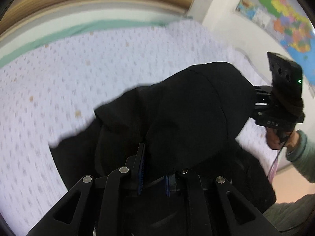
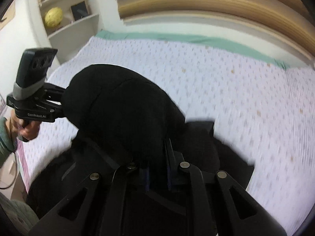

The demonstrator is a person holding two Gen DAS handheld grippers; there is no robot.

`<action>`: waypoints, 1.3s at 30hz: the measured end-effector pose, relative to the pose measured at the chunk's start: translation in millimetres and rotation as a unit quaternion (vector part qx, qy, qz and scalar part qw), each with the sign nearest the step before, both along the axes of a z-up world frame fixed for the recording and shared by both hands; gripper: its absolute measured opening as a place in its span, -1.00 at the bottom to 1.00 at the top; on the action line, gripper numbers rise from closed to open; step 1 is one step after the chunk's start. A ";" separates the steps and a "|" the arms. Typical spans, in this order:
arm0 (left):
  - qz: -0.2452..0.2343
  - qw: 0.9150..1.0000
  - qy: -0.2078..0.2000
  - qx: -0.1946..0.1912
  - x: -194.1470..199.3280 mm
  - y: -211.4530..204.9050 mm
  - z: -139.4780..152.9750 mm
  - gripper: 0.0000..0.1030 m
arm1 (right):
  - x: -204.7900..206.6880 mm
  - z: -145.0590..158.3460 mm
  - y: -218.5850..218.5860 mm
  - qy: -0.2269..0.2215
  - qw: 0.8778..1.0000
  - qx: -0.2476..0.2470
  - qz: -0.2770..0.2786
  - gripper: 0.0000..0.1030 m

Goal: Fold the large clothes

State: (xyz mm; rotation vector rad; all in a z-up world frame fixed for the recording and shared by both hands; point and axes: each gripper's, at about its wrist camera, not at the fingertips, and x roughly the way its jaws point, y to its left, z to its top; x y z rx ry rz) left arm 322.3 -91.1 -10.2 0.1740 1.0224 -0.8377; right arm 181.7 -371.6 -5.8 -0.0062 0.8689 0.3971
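Observation:
A large black garment (image 1: 177, 108) hangs bunched between my two grippers, lifted over the bed. In the left wrist view my left gripper (image 1: 155, 157) is shut on a fold of it, with cloth draped over the right finger. My right gripper (image 1: 256, 98) shows at the right edge, its tips buried in the same cloth. In the right wrist view the black garment (image 2: 122, 110) billows in front of my right gripper (image 2: 157, 155), which is shut on it. The left gripper (image 2: 62, 100) bites into the cloth at the left. Both views are motion-blurred.
The bed's white dotted sheet (image 1: 78, 78) (image 2: 236, 98) spreads beneath, with a green edge (image 2: 216, 39) and a wooden headboard (image 2: 216, 5) behind. A wall map (image 1: 285, 23) hangs at the right. A shelf (image 2: 69, 29) holds a yellow round object (image 2: 53, 16). A person's hand (image 1: 275, 139) grips the handle.

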 end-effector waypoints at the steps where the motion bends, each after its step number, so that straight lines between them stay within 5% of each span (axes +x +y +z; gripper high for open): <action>1: 0.002 1.000 0.002 0.020 -15.6 0.3 -13.0 -0.69 | -11.2 -13.9 2.6 0.018 1.000 0.005 -0.001 -0.70; 6: 0.028 0.997 0.038 0.064 -63.3 4.8 -75.9 -0.64 | -49.7 -69.9 17.9 0.060 0.998 -0.020 -0.025 -0.68; 10: 0.049 0.994 0.035 0.086 -83.9 10.4 -90.4 -0.63 | -70.6 -76.8 16.0 0.082 0.995 -0.023 -0.044 -0.59; 12: 0.055 0.994 0.036 0.087 -89.9 18.0 -80.3 -0.57 | -82.9 -66.7 8.3 0.088 0.994 -0.030 -0.053 -0.41; 14: 0.064 0.994 0.047 0.079 -95.1 34.5 -64.1 -0.52 | -95.7 -55.8 -1.5 0.090 0.993 -0.028 -0.065 0.01; 17: 0.082 0.994 0.066 0.040 -94.3 59.9 -38.0 -0.52 | -105.7 -24.5 -18.1 0.082 0.993 -0.007 -0.086 0.04; 19: 0.087 0.994 0.068 -0.021 -92.8 73.6 -8.1 -0.48 | -102.2 0.0 -28.5 0.069 0.992 0.029 -0.097 0.05; 21: 0.078 0.991 0.073 -0.082 -85.4 73.9 15.5 -0.24 | -89.5 17.1 -26.5 0.058 0.991 0.066 -0.098 0.07; 22: 0.074 0.989 0.076 -0.104 -80.1 68.9 22.6 -0.07 | -82.2 19.1 -23.2 0.060 0.990 0.071 -0.102 0.16; 25: 0.056 0.983 0.096 -0.144 -60.1 38.3 22.1 -0.03 | -42.5 2.8 -3.0 0.095 0.988 0.061 -0.108 0.24; 28: 0.065 0.991 0.112 -0.042 -42.7 5.3 -28.2 -0.03 | -19.1 -44.7 13.2 0.146 0.983 0.043 -0.101 0.24; 31: 0.085 0.986 0.137 0.038 -35.5 -1.8 -99.9 -0.03 | -3.2 -108.5 12.6 0.204 0.973 0.022 -0.104 0.20; 34: 0.111 0.982 0.154 0.014 -28.1 8.9 -132.1 -0.01 | -2.4 -137.0 12.6 0.196 0.973 0.020 -0.120 0.15; 39: 0.119 0.980 0.160 -0.014 -35.5 25.9 -109.3 -0.02 | -18.7 -119.0 15.9 0.176 0.976 0.023 -0.130 0.17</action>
